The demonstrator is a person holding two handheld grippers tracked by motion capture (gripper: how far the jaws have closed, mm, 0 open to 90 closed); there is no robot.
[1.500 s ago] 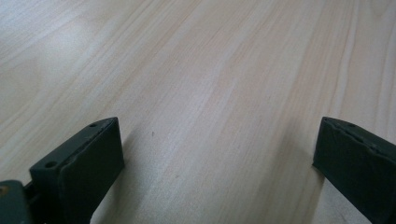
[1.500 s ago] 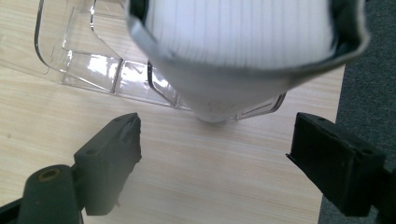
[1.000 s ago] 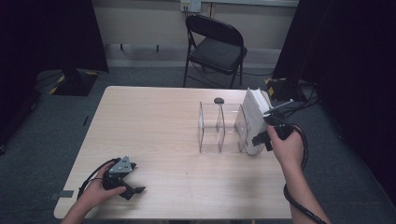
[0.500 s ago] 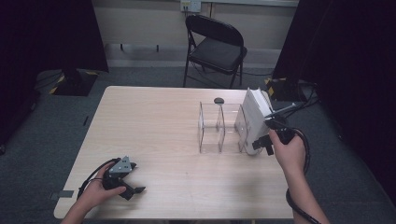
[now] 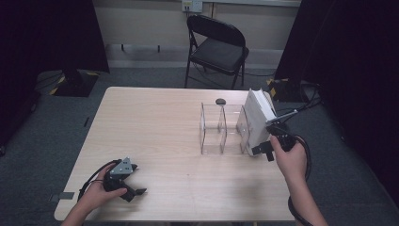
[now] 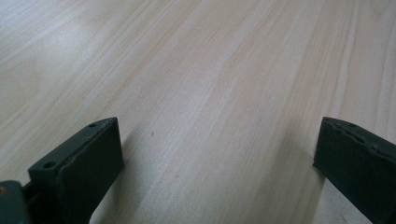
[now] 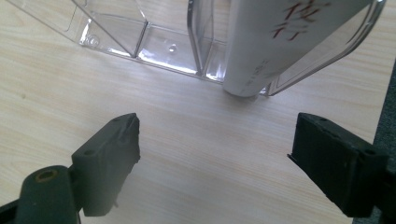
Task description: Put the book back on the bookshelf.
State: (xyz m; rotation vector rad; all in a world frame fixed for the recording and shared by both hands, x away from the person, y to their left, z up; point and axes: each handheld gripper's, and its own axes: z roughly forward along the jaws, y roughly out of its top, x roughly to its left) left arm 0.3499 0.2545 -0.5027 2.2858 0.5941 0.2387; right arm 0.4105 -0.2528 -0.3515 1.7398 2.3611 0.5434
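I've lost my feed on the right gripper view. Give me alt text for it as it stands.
A white book with red characters stands leaning in the end slot of a clear acrylic divider rack on a light wooden table. The right gripper points at it, its two black fingers spread wide apart and holding nothing, short of the book.

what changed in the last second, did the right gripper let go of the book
The right gripper drew back a little toward the person, away from the white book; its jaws now stand open and empty. Whether it held the book before is unclear. The book, clear organizer and left gripper stayed put.
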